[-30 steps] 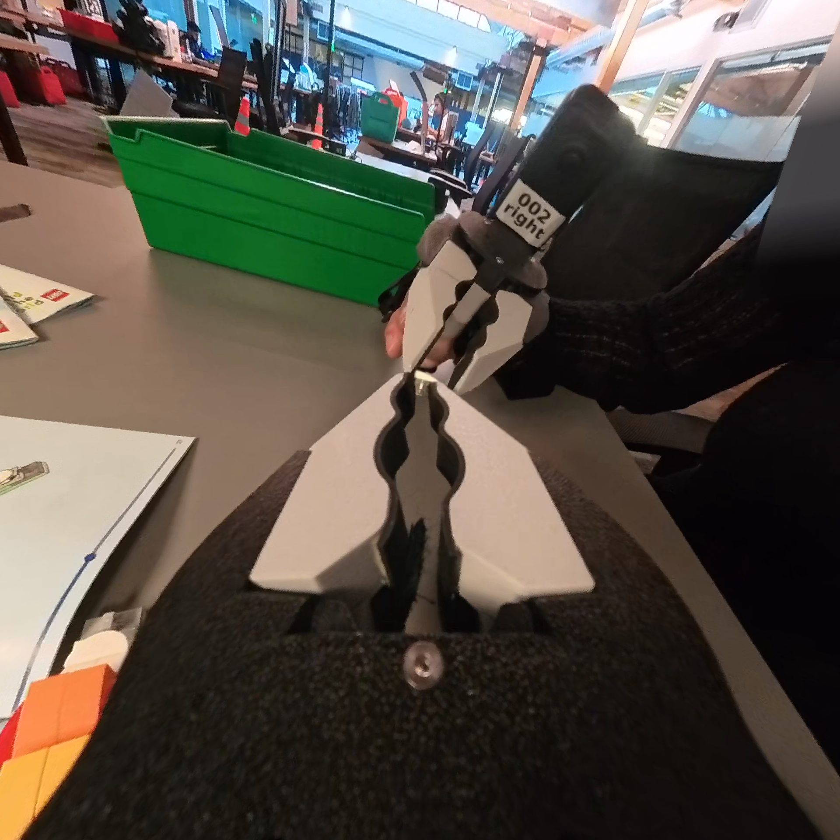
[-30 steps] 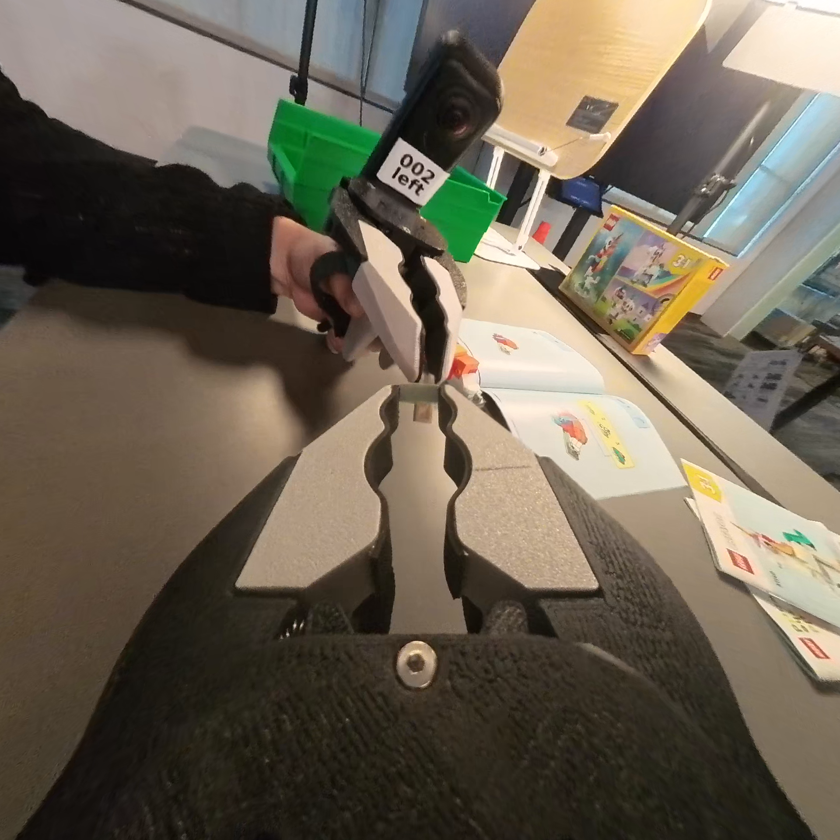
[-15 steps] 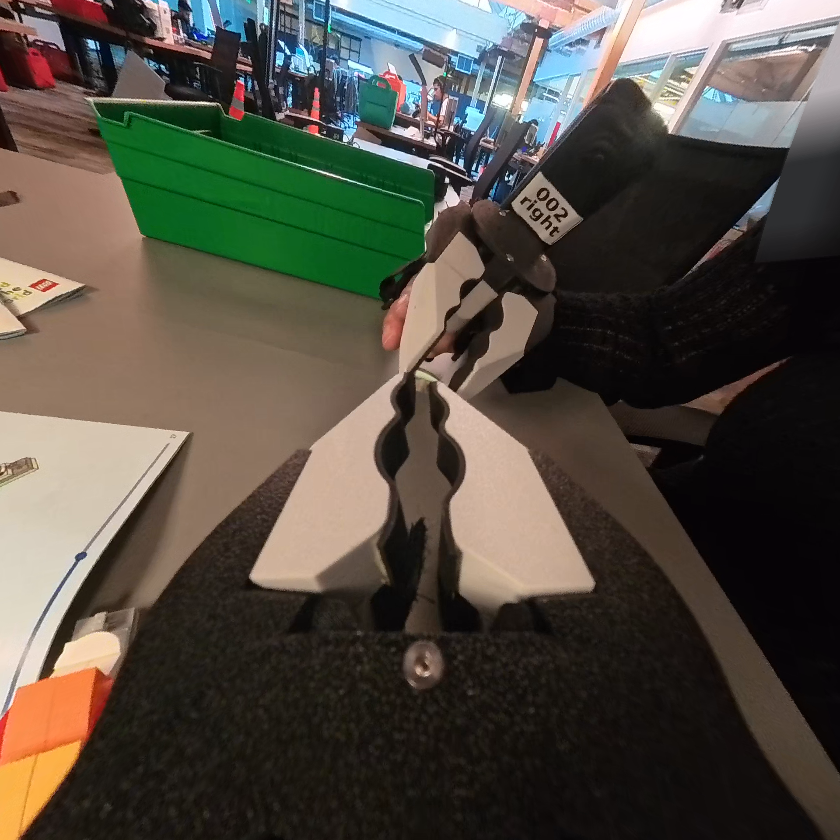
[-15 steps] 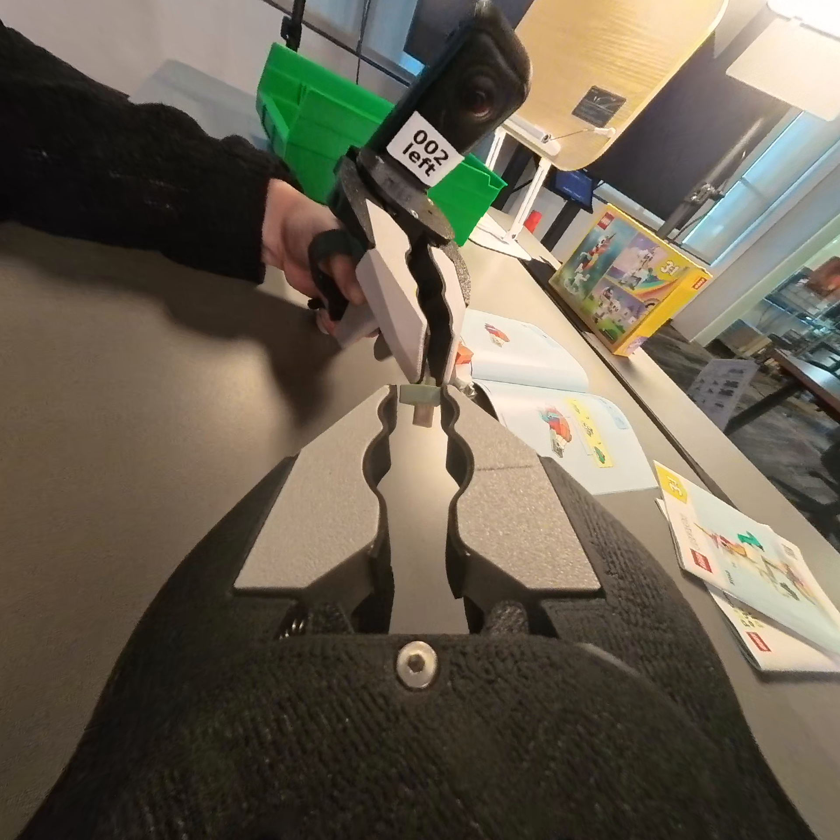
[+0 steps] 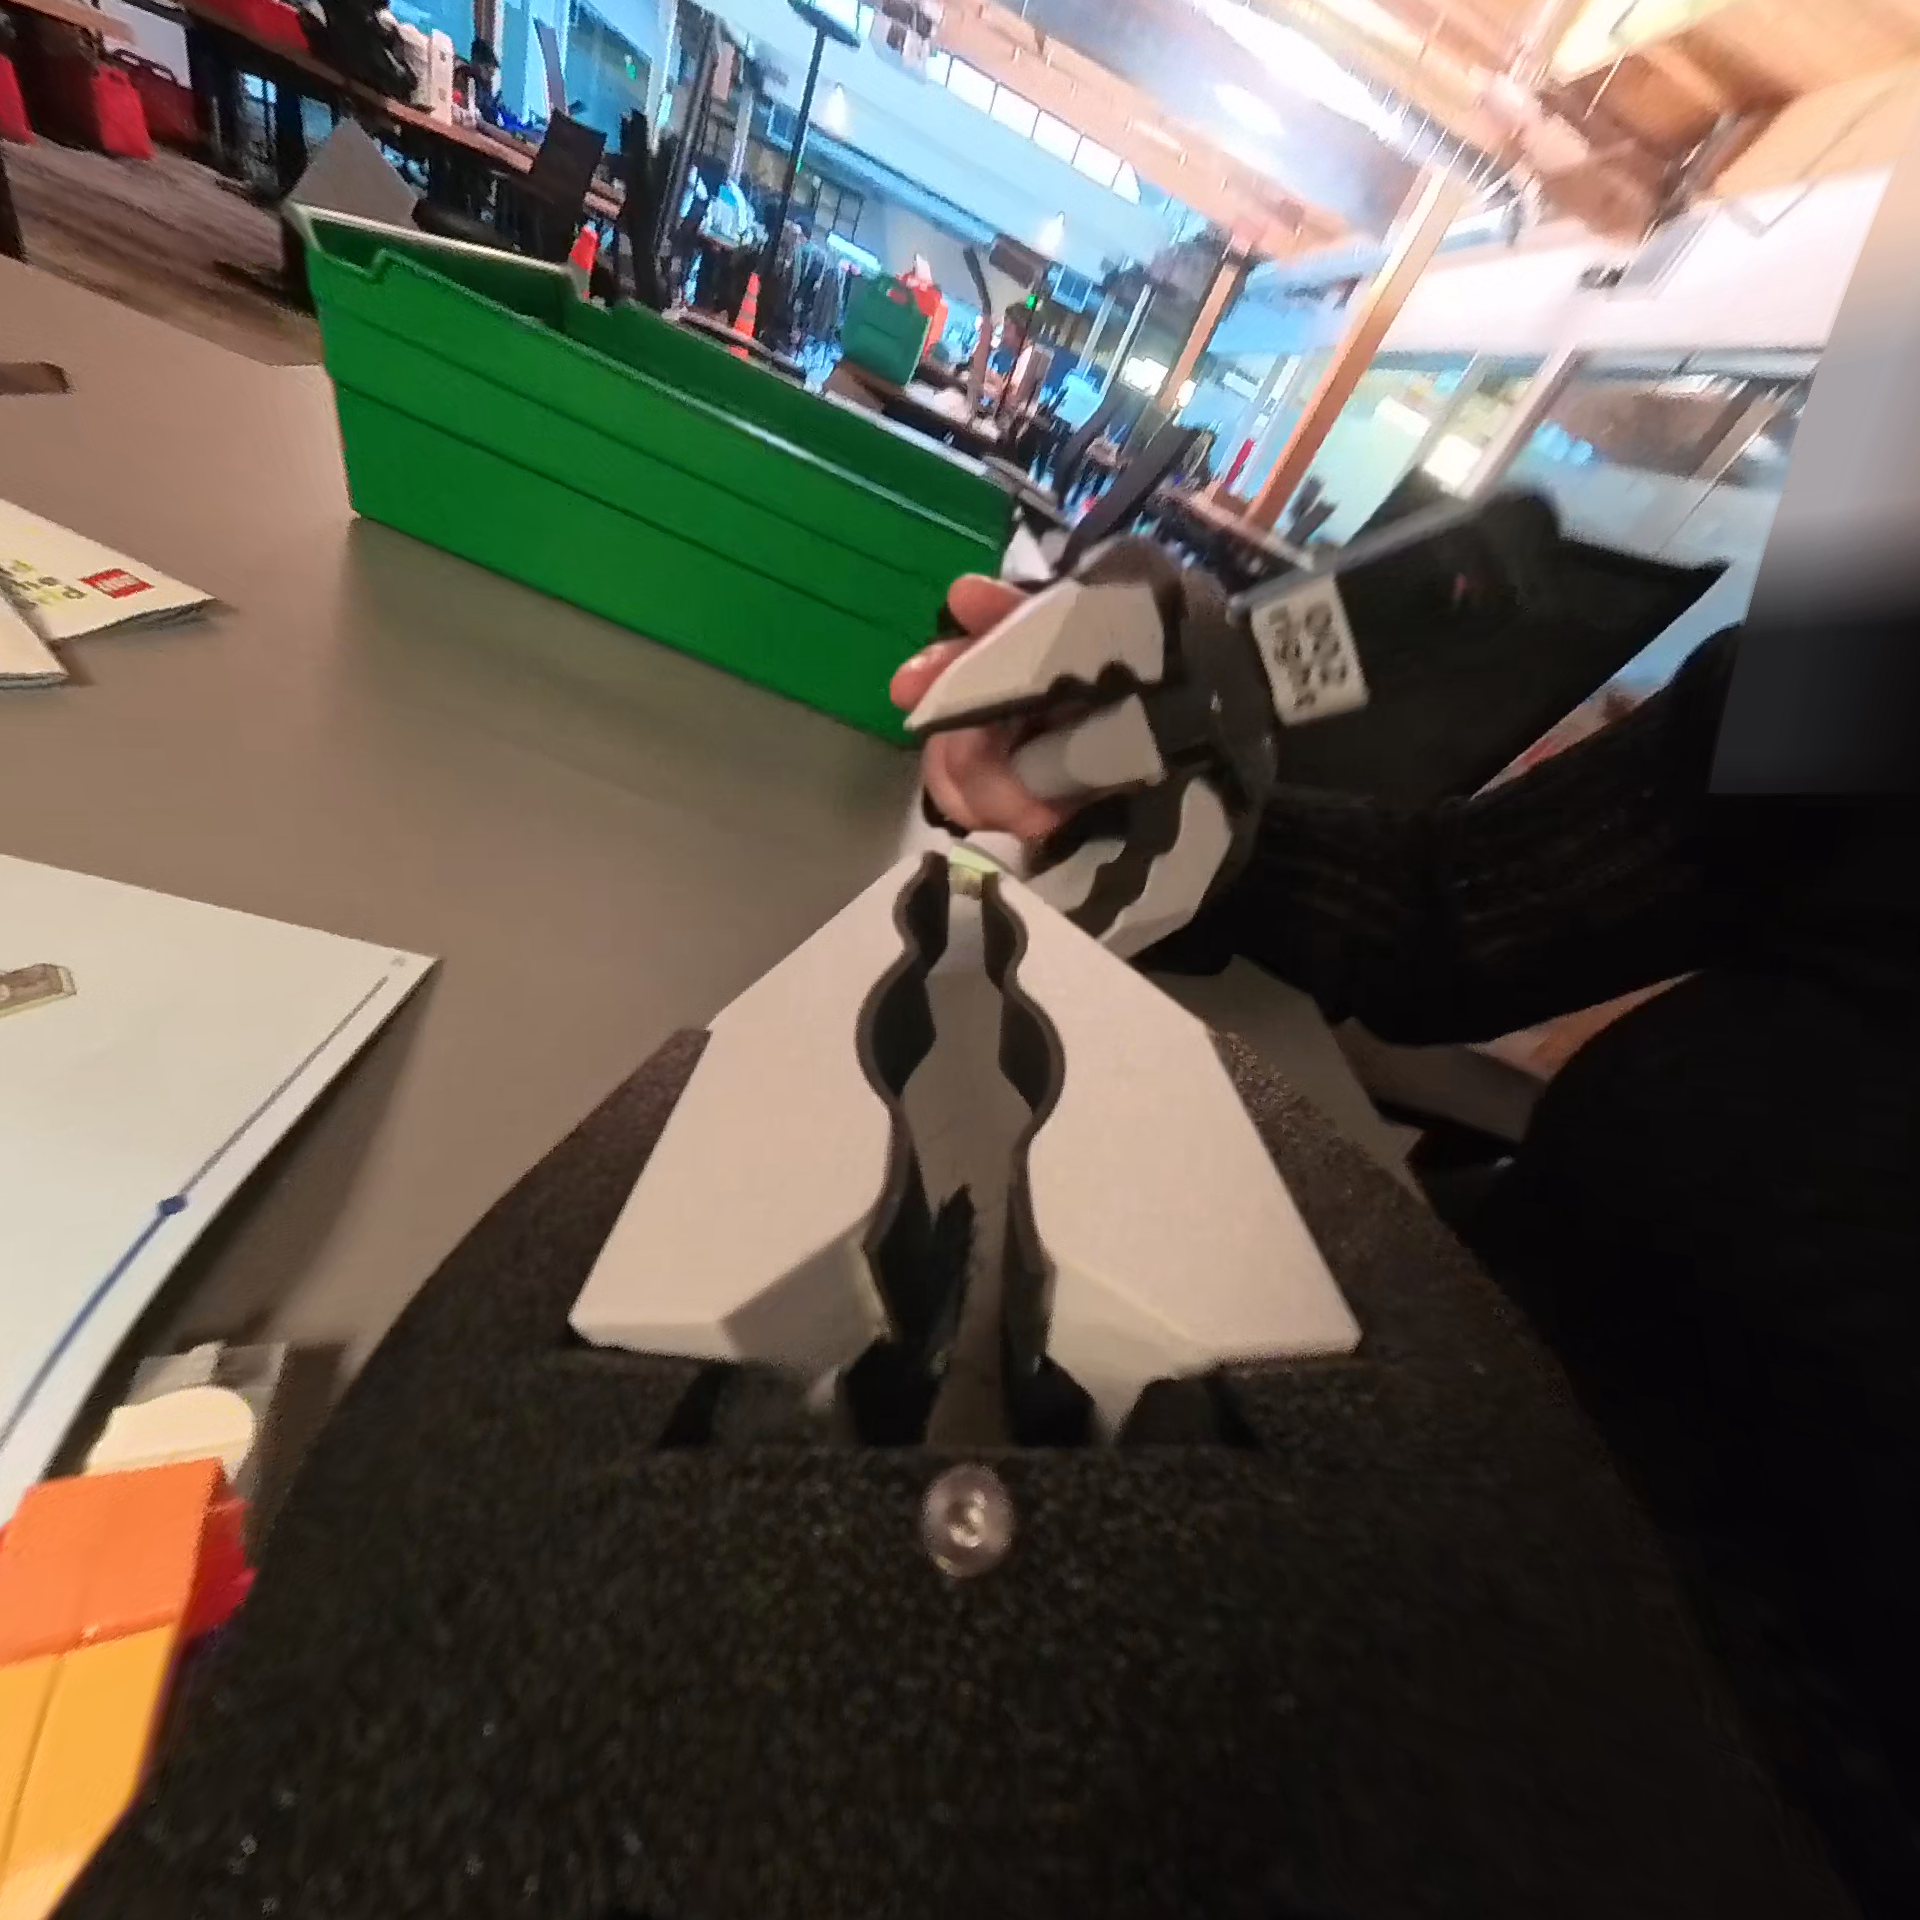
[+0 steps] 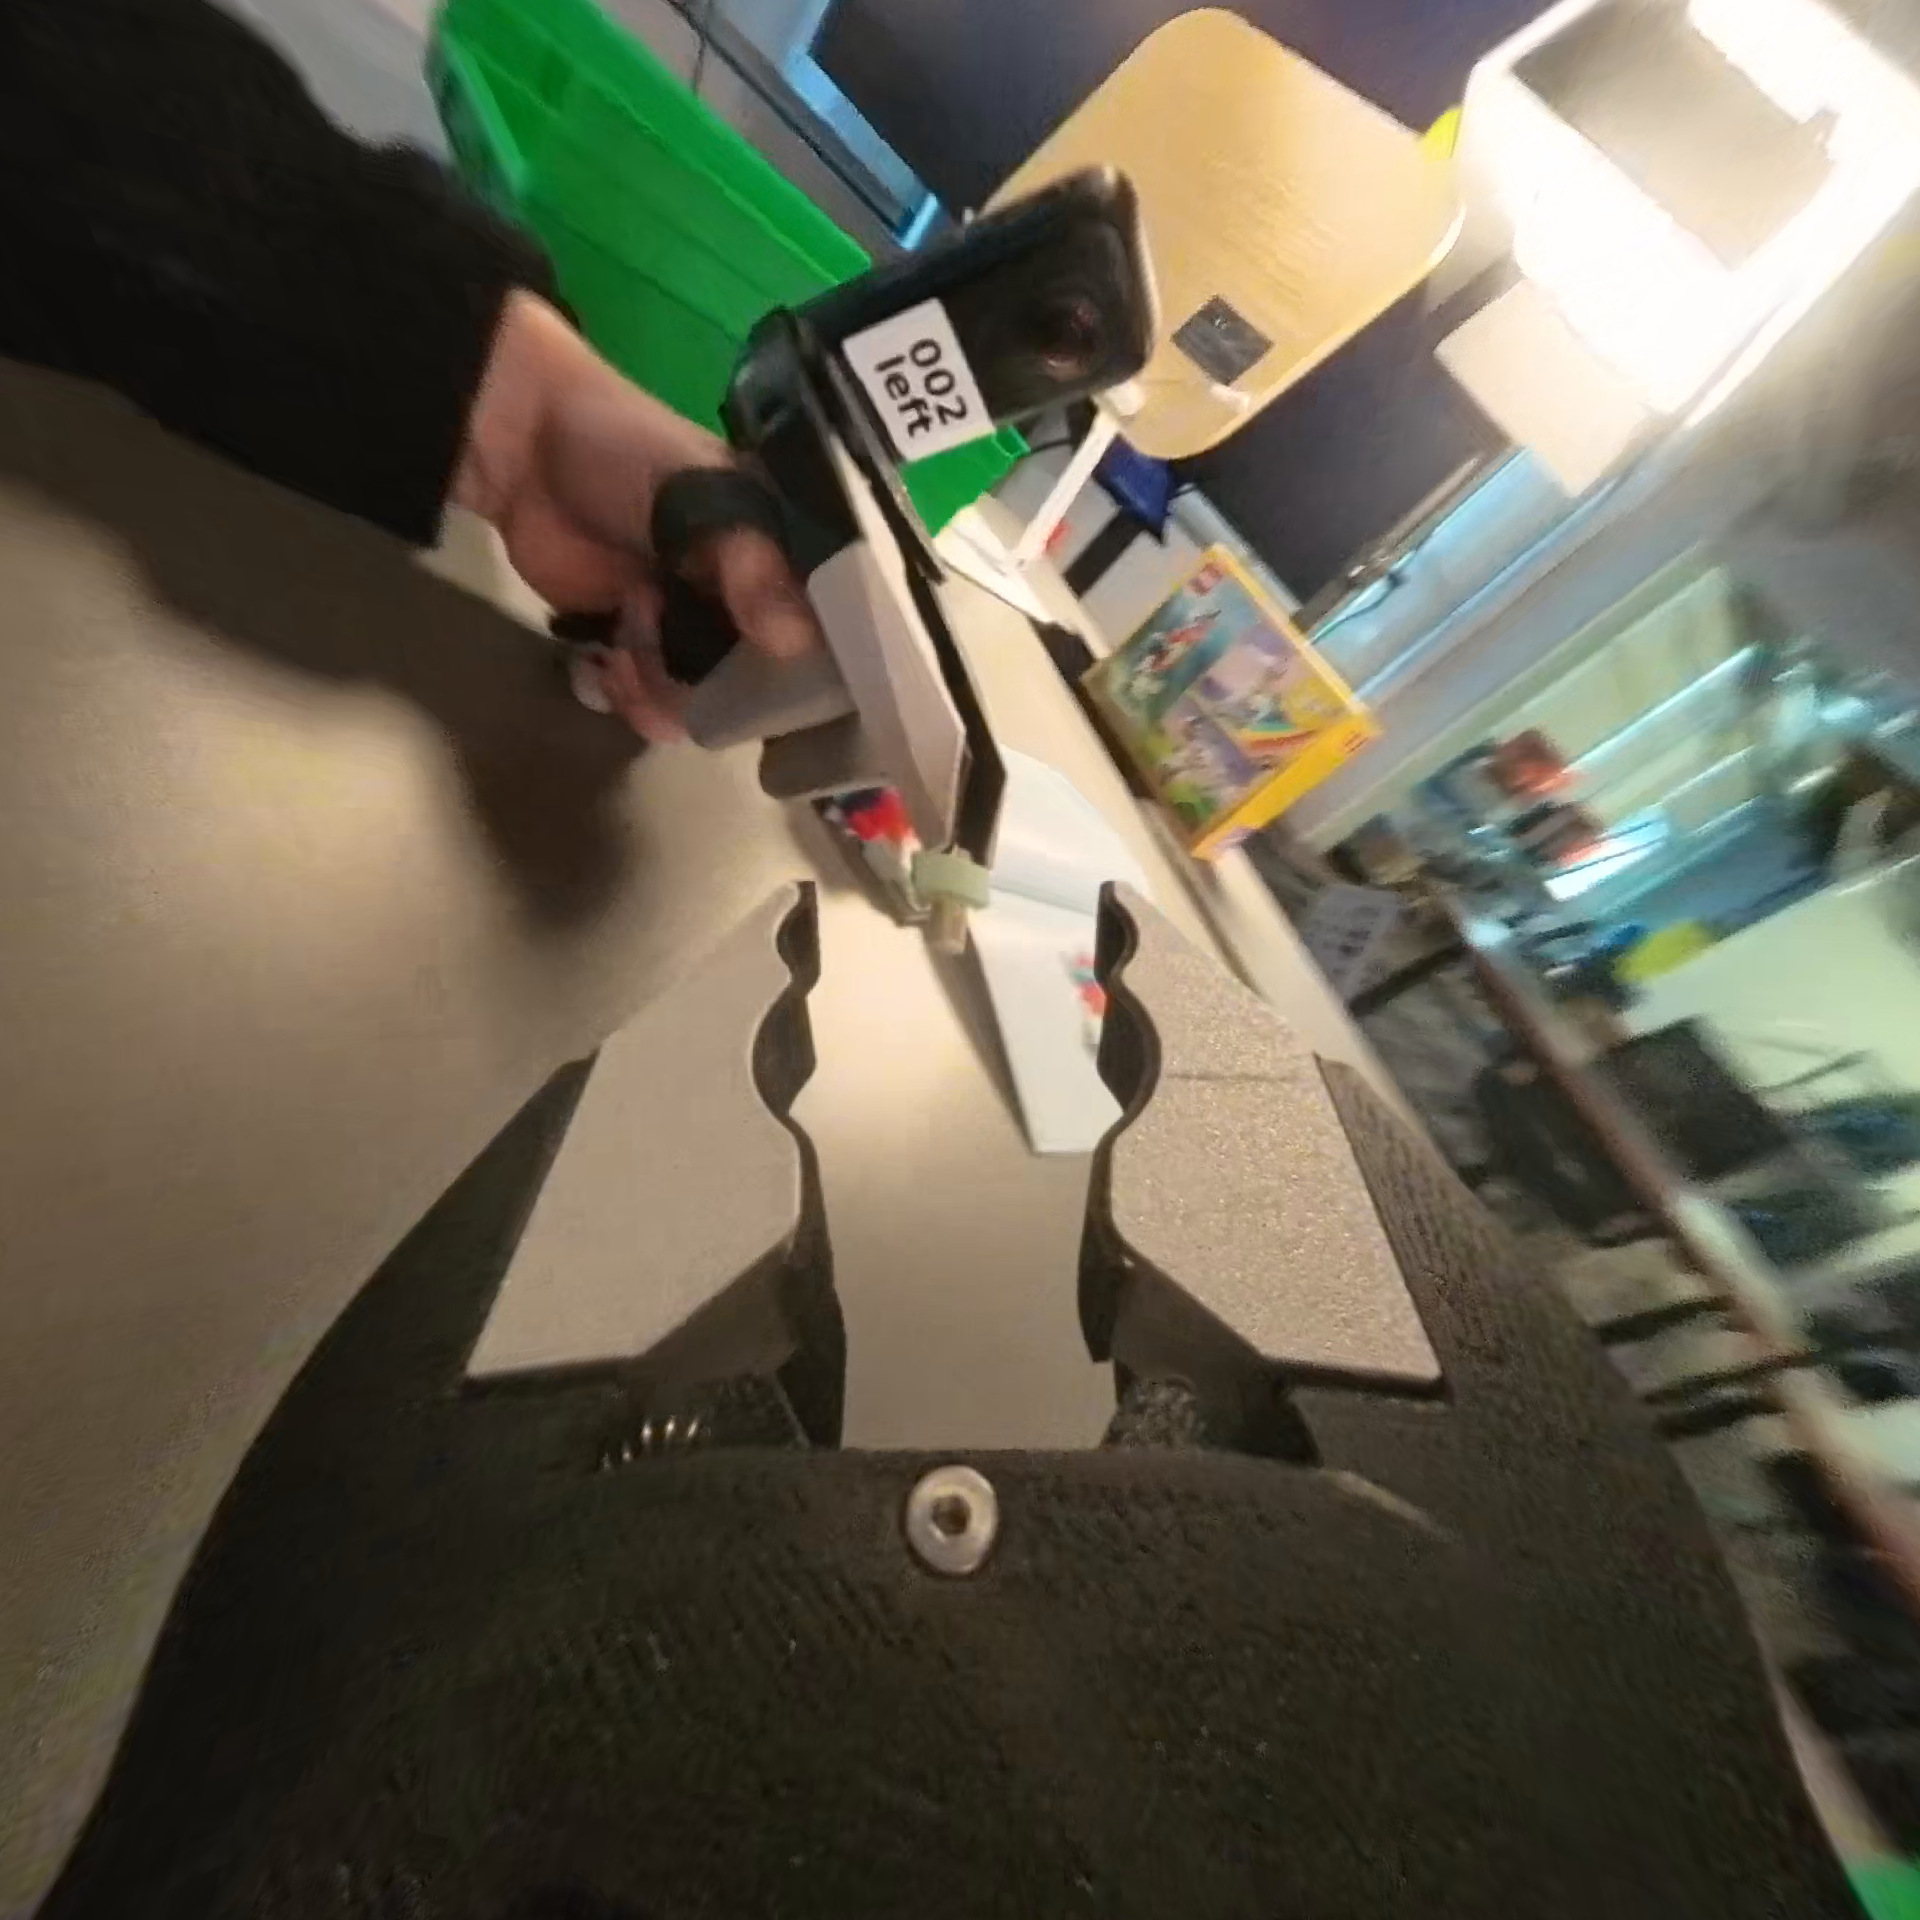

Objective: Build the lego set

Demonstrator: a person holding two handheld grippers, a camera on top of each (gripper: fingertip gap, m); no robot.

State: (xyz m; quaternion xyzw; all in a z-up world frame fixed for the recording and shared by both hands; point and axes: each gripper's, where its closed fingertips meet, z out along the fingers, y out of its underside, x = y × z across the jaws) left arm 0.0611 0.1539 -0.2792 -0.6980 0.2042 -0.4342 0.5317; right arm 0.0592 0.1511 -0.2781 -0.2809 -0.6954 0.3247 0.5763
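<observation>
Left gripper pinched a small pale green piece; right gripper stood spread.

The piece sat at the left fingertips, above the grey table, just ahead of the right gripper's parted, empty jaws. A green bin stood behind.

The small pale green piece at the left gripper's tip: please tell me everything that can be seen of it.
The small pale green piece is a tiny, slightly translucent part that looks like plastic. It is pinched at the very tips of the left gripper, whose fingers are closed on it, and it is held up above the grey table. A thin stub seems to stick out below it. The right gripper is open and does not touch it. Blur hides its finer shape.
</observation>
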